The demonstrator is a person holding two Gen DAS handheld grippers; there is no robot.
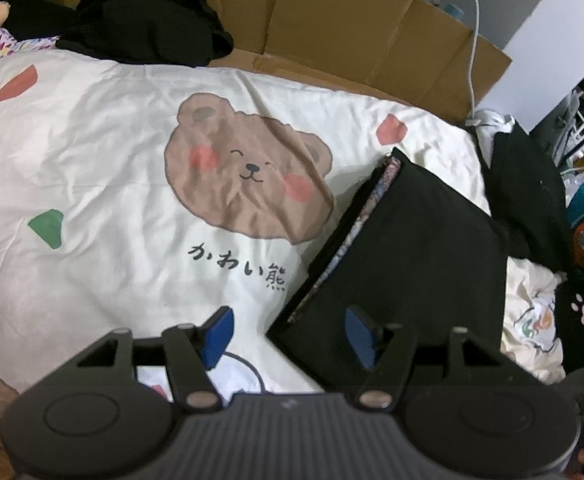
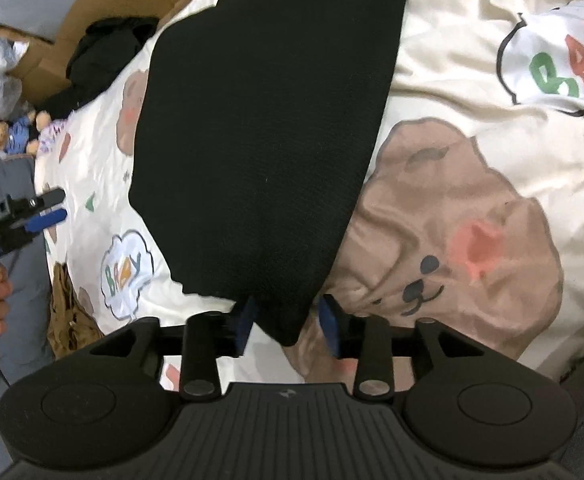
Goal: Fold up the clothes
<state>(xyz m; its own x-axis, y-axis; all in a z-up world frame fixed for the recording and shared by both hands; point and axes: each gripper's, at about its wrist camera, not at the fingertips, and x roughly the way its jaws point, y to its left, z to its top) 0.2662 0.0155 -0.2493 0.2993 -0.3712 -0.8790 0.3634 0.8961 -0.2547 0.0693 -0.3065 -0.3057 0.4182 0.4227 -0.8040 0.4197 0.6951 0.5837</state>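
A folded black garment [image 1: 411, 248] lies on the cream bear-print bedsheet [image 1: 92, 160], with a patterned layer showing along its left edge. My left gripper [image 1: 288, 338] is open and empty, hovering over the garment's near left corner. In the right wrist view the same black garment [image 2: 260, 120] fills the middle. My right gripper [image 2: 288, 320] is open, its blue pads either side of the garment's near corner, not closed on it. The left gripper [image 2: 48, 208] shows at the left edge, held by a hand.
A loose pile of black clothes [image 1: 148, 20] lies at the far edge of the bed against cardboard boxes [image 1: 351, 28]. More dark clothing [image 1: 527, 192] lies at the right. A stuffed toy [image 2: 16, 136] and a brown cloth [image 2: 68, 316] lie at the left.
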